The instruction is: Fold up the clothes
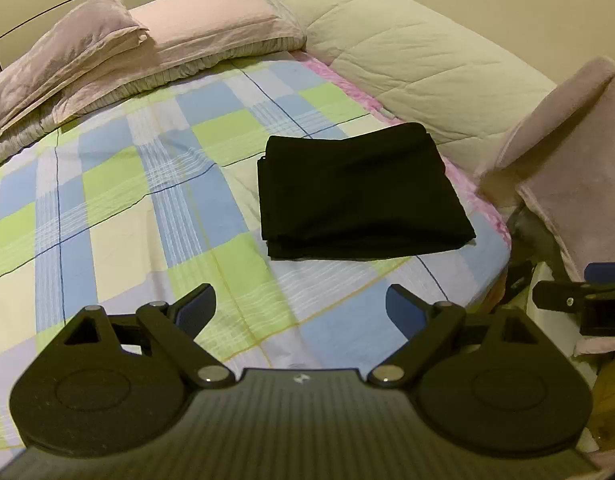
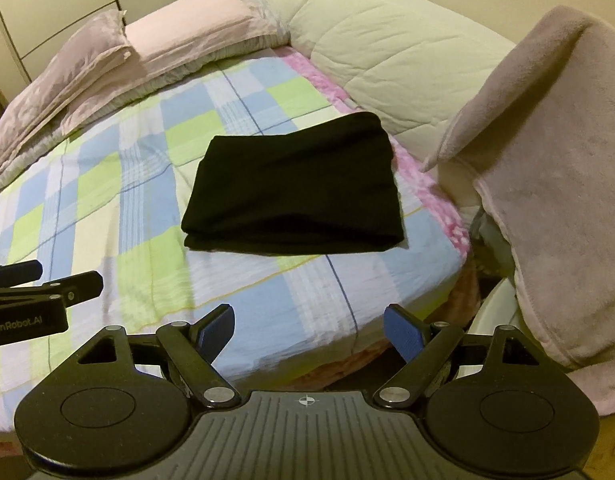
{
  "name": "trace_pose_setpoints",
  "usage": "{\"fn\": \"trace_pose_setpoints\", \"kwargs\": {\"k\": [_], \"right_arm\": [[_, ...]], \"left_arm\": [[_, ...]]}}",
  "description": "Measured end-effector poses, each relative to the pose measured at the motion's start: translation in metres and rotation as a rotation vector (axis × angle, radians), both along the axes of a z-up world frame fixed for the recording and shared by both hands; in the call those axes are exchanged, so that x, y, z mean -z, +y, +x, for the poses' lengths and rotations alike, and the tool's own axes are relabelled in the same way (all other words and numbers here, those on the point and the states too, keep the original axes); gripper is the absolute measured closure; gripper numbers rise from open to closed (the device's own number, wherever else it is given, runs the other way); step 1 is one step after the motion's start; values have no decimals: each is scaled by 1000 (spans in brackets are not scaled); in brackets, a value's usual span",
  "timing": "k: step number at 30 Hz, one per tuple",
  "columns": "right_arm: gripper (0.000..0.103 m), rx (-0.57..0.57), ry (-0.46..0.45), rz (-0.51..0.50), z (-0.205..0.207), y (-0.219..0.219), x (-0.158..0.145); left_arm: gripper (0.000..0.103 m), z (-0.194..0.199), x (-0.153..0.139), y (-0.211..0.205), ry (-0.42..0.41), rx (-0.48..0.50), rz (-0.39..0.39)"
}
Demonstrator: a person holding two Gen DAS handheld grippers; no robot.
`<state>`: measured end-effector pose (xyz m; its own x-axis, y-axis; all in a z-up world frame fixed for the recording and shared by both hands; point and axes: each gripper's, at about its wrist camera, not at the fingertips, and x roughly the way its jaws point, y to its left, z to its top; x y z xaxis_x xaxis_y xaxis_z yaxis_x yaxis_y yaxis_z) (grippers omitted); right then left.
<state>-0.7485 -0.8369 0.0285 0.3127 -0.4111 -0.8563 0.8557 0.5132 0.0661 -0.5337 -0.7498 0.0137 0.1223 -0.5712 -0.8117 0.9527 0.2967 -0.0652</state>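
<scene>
A black garment (image 1: 359,196) lies folded into a flat rectangle on the checked bedsheet (image 1: 147,208), near the bed's right side. It shows in the right wrist view too, the black garment (image 2: 295,192) lying ahead of the fingers. My left gripper (image 1: 301,312) hovers open above the sheet, short of the garment's near edge, with nothing between its blue pads. My right gripper (image 2: 309,330) is open as well, over the bed's near corner, holding nothing. Each gripper shows at the edge of the other's view.
Pink pillows (image 1: 203,16) and a folded greyish cover (image 1: 59,64) lie at the head of the bed. A cream quilt (image 1: 419,60) runs along the far side. A pink towel (image 2: 555,140) hangs on something at the right. The bed edge (image 2: 347,356) drops off below the right gripper.
</scene>
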Motion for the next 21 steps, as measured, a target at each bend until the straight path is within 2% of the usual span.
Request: {"fn": "trace_pose_setpoints", "kwargs": {"k": [16,21], "right_arm": [[18,-13,-18,15,-2,-9,2],[18,-24,-20,17,1,-11,2]], "left_arm": [[13,-8,8,-9,-8,-13,27],[13,-10,7,-8,-25,-18,11]]}}
